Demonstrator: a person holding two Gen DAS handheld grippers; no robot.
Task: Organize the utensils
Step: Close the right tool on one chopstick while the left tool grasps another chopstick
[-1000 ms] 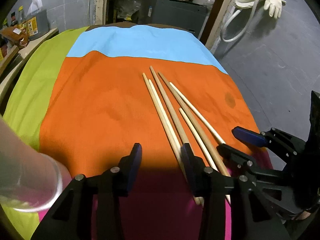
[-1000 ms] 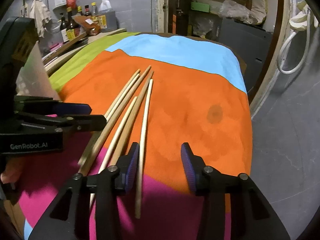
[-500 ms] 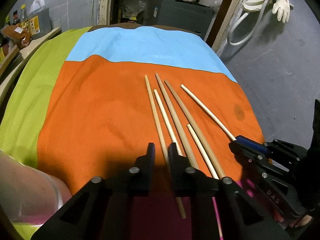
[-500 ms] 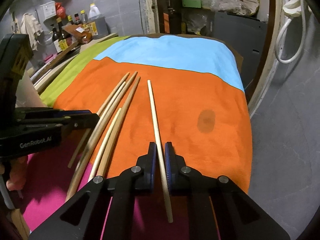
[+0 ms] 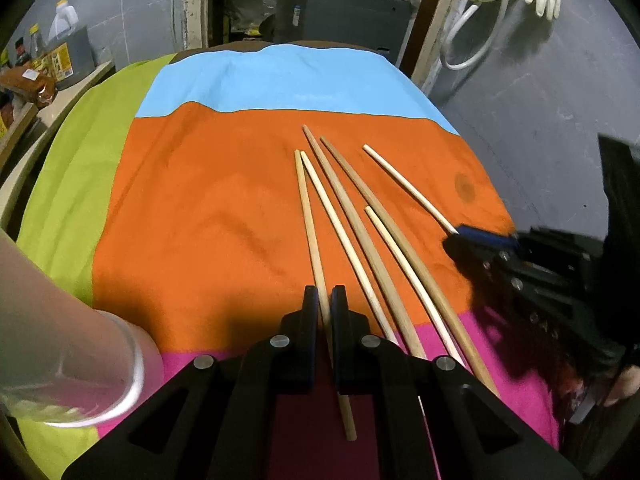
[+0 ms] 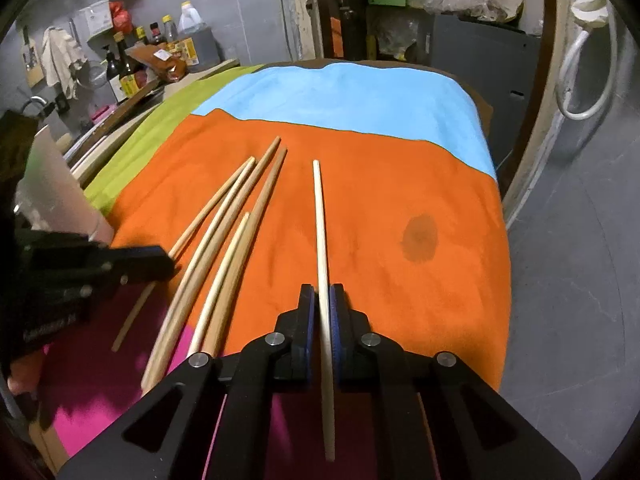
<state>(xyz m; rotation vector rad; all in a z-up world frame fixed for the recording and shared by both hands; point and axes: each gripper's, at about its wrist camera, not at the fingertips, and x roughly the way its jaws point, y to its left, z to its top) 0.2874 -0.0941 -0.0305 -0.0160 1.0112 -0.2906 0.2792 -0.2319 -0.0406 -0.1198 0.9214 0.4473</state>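
Several long wooden chopsticks [image 5: 360, 220] lie side by side on the orange part of a multicoloured cloth [image 5: 200, 208]. My left gripper [image 5: 324, 300] is shut on the leftmost chopstick [image 5: 308, 216], near its near end. My right gripper [image 6: 319, 298] is shut on a pale chopstick [image 6: 320, 216] that stands apart, to the right of the others [image 6: 224, 240]. In the left wrist view the right gripper [image 5: 472, 236] shows at the right, holding that pale chopstick [image 5: 404, 184]. In the right wrist view the left gripper [image 6: 160, 260] shows at the left.
A frosted clear cup [image 5: 68, 344] stands at the near left of the table; it also shows in the right wrist view [image 6: 52, 184]. Bottles and a jug [image 6: 160, 52] crowd a shelf at far left. A dark stain [image 6: 418, 236] marks the cloth. The table edge drops off at right.
Both grippers went from open to shut, each on a chopstick. The right one's pale chopstick has been drawn away to the right of the group.
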